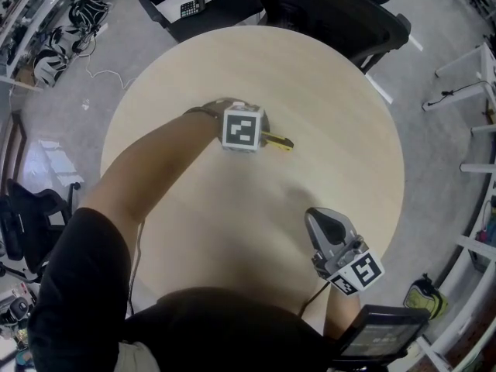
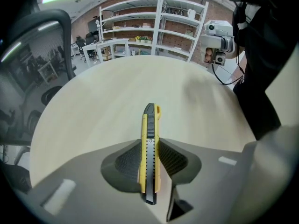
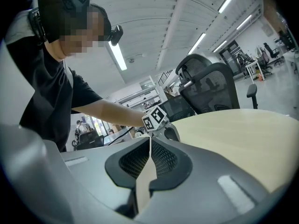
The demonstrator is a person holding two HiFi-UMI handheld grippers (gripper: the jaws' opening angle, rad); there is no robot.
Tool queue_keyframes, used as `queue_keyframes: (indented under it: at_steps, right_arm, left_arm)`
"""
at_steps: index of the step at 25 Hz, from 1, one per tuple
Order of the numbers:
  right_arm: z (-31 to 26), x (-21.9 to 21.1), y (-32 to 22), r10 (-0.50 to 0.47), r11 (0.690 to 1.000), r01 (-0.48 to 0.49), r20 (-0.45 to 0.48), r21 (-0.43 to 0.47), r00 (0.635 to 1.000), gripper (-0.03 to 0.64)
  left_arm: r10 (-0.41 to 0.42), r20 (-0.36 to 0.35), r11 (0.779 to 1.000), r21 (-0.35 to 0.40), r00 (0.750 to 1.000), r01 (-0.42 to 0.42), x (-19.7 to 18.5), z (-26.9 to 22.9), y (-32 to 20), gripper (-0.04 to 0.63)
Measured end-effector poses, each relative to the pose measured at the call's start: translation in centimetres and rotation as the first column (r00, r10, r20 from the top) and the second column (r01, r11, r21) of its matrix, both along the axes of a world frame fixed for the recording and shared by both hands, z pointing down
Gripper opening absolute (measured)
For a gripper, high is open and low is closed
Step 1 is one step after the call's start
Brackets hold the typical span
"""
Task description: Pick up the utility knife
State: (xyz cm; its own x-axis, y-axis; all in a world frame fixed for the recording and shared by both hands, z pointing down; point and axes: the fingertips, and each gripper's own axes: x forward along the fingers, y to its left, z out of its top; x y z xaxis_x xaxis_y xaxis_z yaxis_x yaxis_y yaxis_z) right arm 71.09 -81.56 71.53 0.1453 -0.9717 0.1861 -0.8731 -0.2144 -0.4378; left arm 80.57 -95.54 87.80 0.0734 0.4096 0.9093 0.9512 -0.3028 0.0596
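The utility knife (image 2: 150,125) lies near the middle of the round table (image 2: 93,106), its slider side up and its black front end pointing away from the person. The left gripper (image 1: 262,136) comes steeply down onto it, and the jaws stand narrow with the rear half of the knife between them. Both ribbed pads (image 2: 126,160) seem to press on its yellow sides, so I judge that the grip is made and the knife not yet lifted.

To do the lift well, the hand should keep the same pressure and rise straight up without rolling, because the hold is toward the rear end and the free front end may dip. A slow start would show whether the body slips in the pads.

The right gripper (image 1: 327,225) hovers near the table edge close to the person, jaws together and with nothing between them
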Motion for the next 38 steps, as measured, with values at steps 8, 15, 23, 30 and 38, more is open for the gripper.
queue_keyframes:
  at_steps: [8, 15, 23, 30, 38]
  right_arm:
    - [-0.6, -0.5, 0.6, 0.003, 1.000, -0.003, -0.006, 0.003, 1.000, 0.023]
    - [-2.7, -1.5, -0.1, -0.021, 1.000, 0.022, -0.039, 0.016, 0.999, 0.021]
    - [-6.9, -3.4, -1.3, -0.057, 0.998, 0.059, -0.101, 0.024, 0.993, 0.017]
    - [-11.2, -5.7, -3.0, -0.117, 0.992, 0.122, -0.155, 0.024, 0.981, 0.017]
    - [-15.4, -12.0, -7.1, -0.194, 0.980, 0.199, -0.210, 0.004, 0.958, 0.017]
  left_arm:
    - [-0.126, -0.032, 0.991, -0.057, 0.992, 0.124, 0.2, -1.7, -0.1, 0.112]
    - [-0.258, -0.084, 0.961, -0.126, 0.963, 0.246, 0.1, -7.4, -1.8, 0.112]
    - [-0.447, -0.175, 0.887, -0.217, 0.877, 0.409, -1.8, -16.7, -6.9, 0.112]
    - [-0.567, -0.274, 0.821, -0.270, 0.777, 0.503, -7.3, -26.0, -11.4, 0.112]
    - [-0.704, -0.335, 0.710, -0.379, 0.627, 0.594, -18.6, -34.3, -17.3, 0.112]
